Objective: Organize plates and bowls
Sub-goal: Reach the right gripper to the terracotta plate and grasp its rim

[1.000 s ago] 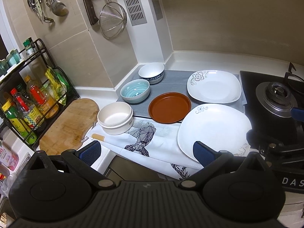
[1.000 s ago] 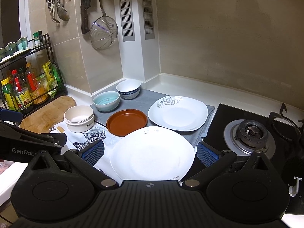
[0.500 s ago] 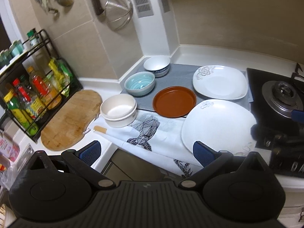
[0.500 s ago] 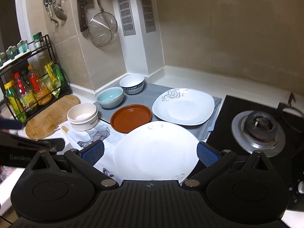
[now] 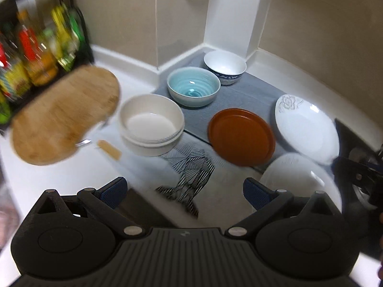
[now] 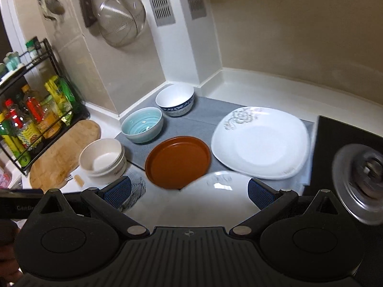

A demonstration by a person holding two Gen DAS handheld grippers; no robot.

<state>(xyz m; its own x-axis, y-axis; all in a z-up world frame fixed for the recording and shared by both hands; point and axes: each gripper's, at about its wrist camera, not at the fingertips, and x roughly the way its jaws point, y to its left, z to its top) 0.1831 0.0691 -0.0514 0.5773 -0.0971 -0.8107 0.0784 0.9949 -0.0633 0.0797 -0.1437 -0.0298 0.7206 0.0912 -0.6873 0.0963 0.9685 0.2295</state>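
On the counter stand stacked cream bowls (image 5: 150, 124) (image 6: 103, 159), a light blue bowl (image 5: 193, 87) (image 6: 142, 124) and a white bowl with a blue pattern (image 5: 224, 67) (image 6: 174, 101). A brown plate (image 5: 241, 137) (image 6: 177, 162) lies beside a square white plate with a flower print (image 5: 306, 128) (image 6: 259, 144). A round white plate (image 5: 299, 179) (image 6: 210, 196) is nearest. My left gripper (image 5: 184, 191) hangs open above the patterned cloth (image 5: 191, 167), in front of the cream bowls. My right gripper (image 6: 190, 191) is open over the round white plate.
A wooden cutting board (image 5: 62, 117) (image 6: 59, 155) lies at the left, with a rack of bottles (image 6: 31, 117) behind it. A gas burner (image 6: 361, 181) sits at the right. A strainer (image 6: 121, 20) and utensils hang on the wall. A grey mat (image 6: 203, 117) lies under the far dishes.
Both grippers have moved forward and down toward the dishes. The left one swung left, toward the cream bowls. Both stay open with nothing held.
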